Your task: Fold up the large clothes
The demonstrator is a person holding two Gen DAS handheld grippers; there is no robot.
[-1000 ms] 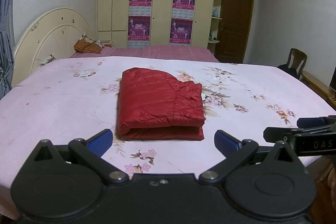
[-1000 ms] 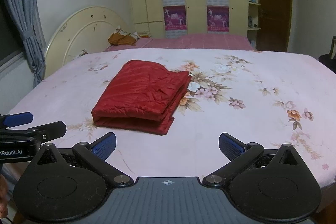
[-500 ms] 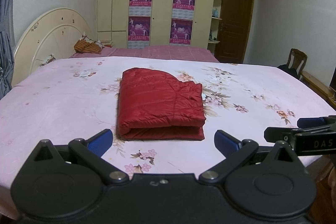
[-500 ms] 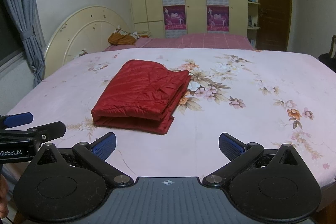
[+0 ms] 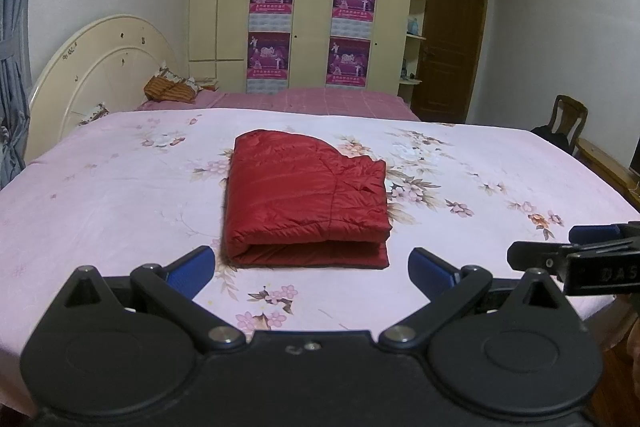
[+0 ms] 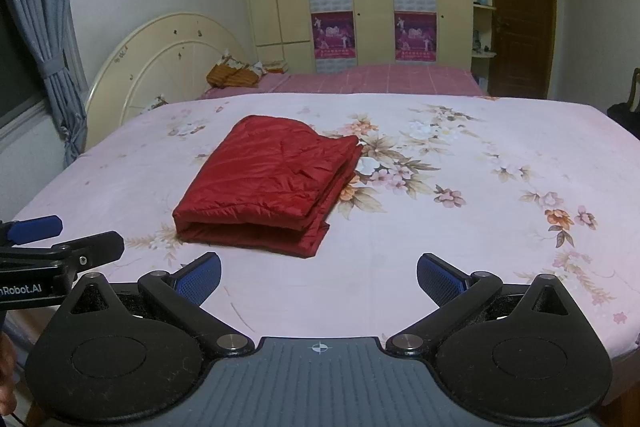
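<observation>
Left gripper (image 5: 312, 269): held low at the near edge of the bed, fingers spread wide apart with nothing between them; the blue pads (image 5: 191, 267) sit on either side of the view, apart from the jacket
Right gripper (image 6: 319, 277): also at the near edge, fingers spread wide and holding nothing; its blue pads (image 6: 440, 279) are clear of the fabric
Each seen by the other: the right gripper's tip pokes in at the right edge of the left wrist view, and the left one's tip shows at the left edge of the right wrist view, so the two are side by side
Red jacket (image 5: 306, 195): a padded red garment folded into a compact thick rectangle, lying flat on the sheet around the middle of the bed, just beyond both grippers; its layered open edge faces the near side, and the rounded fold runs along its left
Bed sheet (image 5: 120, 195): pale pink with a flower print, smooth around the jacket
Headboard (image 5: 100, 67): cream, curved, at the far left
Pillow (image 5: 170, 89): striped orange-brown, far left beside the headboard
Wardrobe (image 5: 312, 7): cream doors along the far wall with four purple posters
Door (image 5: 456, 47): dark wood, far right
Chair (image 5: 568, 119): wooden, at the right beyond the bed
Curtain (image 6: 44, 27): blue-grey, tied back at the left
</observation>
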